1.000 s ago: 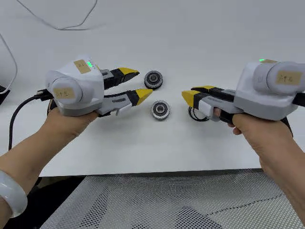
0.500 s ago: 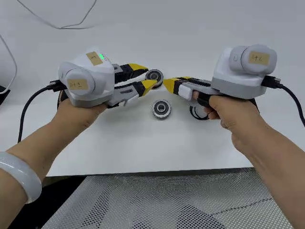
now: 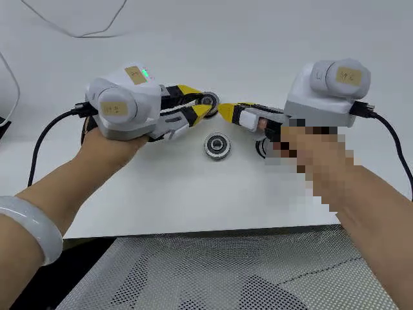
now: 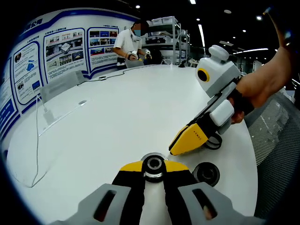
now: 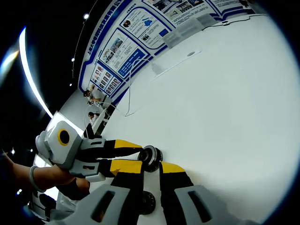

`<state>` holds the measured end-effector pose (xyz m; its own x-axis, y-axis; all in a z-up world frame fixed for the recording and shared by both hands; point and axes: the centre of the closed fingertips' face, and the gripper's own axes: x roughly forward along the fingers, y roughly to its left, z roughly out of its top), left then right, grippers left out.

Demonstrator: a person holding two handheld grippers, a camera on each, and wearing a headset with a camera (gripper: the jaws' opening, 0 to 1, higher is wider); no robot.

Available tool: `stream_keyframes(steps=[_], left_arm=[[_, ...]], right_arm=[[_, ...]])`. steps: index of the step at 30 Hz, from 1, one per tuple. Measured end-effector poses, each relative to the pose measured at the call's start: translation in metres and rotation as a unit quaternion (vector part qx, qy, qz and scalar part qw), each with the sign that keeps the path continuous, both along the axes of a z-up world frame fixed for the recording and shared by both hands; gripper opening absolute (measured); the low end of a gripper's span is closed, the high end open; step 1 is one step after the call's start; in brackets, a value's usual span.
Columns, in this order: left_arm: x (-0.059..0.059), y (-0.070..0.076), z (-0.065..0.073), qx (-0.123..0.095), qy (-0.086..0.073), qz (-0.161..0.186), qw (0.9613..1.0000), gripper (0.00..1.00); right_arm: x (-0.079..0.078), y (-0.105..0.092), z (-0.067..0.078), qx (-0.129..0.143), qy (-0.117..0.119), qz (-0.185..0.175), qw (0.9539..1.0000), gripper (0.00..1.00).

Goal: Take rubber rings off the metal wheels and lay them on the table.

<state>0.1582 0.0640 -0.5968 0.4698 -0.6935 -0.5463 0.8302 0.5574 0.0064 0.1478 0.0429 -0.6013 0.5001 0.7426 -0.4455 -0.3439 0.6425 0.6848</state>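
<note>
One ring point(image 3: 260, 150) lay off, centre-right. The left gripper point(image 3: 195, 101) clamped a wheel point(image 4: 153, 166). The right gripper point(image 3: 227, 110) neared, its gap unclear. A second wheel point(image 3: 217, 145) lay untouched.

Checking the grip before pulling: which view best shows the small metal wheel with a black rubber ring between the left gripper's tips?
The left gripper view: the small metal wheel faces the camera, centred, hub visible. In the head view the left gripper half covers it; in the right gripper view it is small and oblique.
</note>
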Motion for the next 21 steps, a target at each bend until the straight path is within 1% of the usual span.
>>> stream_keyframes(steps=[4, 11, 12, 19, 21], left_arm=[[-0.001, -0.001, -0.001, 0.002, 0.001, -0.004, 1.0, 0.14], [0.0, -0.002, -0.001, 0.002, 0.001, -0.005, 1.0, 0.14], [0.0, -0.002, -0.001, 0.001, 0.001, -0.005, 1.0, 0.14], [0.001, -0.001, -0.003, 0.001, 0.001, -0.006, 1.0, 0.13], [0.001, 0.0, -0.003, -0.001, 0.001, -0.006, 1.0, 0.13]], right_arm=[[0.002, 0.003, 0.001, 0.008, 0.0, -0.003, 1.0, 0.15], [0.005, 0.009, -0.003, 0.024, 0.016, -0.006, 0.9996, 0.19], [0.007, 0.009, -0.003, 0.027, 0.016, -0.012, 0.9994, 0.2], [0.008, 0.012, -0.004, 0.052, 0.038, -0.026, 0.9976, 0.22], [0.008, 0.014, -0.004, 0.065, 0.048, -0.032, 0.9963, 0.22]])
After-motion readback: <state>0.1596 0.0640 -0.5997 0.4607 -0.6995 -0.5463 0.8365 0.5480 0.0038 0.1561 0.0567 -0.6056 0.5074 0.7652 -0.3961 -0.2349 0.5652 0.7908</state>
